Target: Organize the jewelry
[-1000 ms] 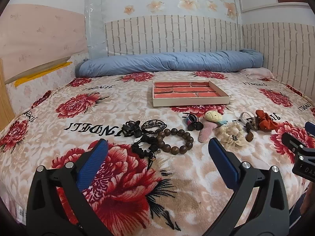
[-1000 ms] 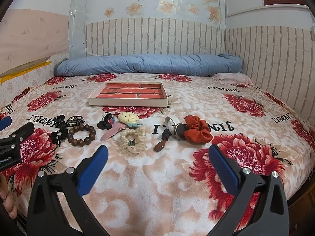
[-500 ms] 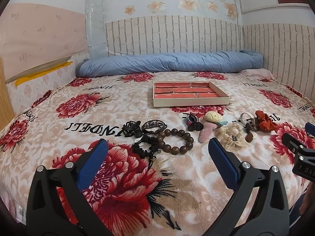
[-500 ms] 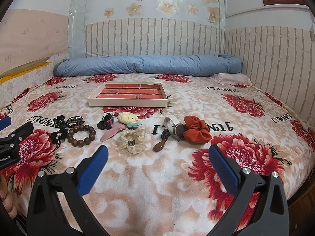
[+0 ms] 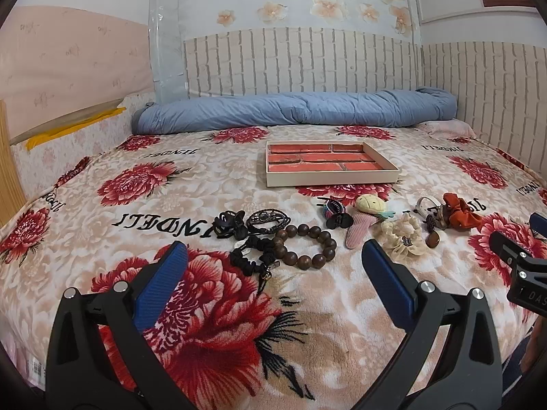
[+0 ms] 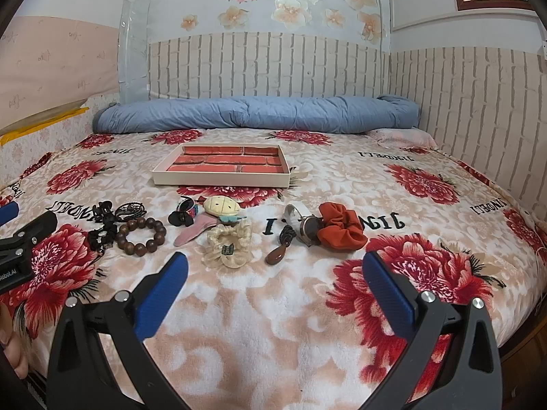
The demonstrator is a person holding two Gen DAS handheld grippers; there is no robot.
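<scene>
Right wrist view: rust-orange scrunchie (image 6: 342, 226) lies bunched beside watch (image 6: 302, 221).

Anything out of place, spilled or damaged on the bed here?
Nothing looks damaged. The jewelry lies in a loose row on the blanket in front of the empty tray; the wooden bead bracelet touches a tangle of black pieces.

Almost no change: right view has crept slightly nearer the scrunchie (image 6: 342, 227) and tray (image 6: 222, 171); left view shows no visible shift.
</scene>
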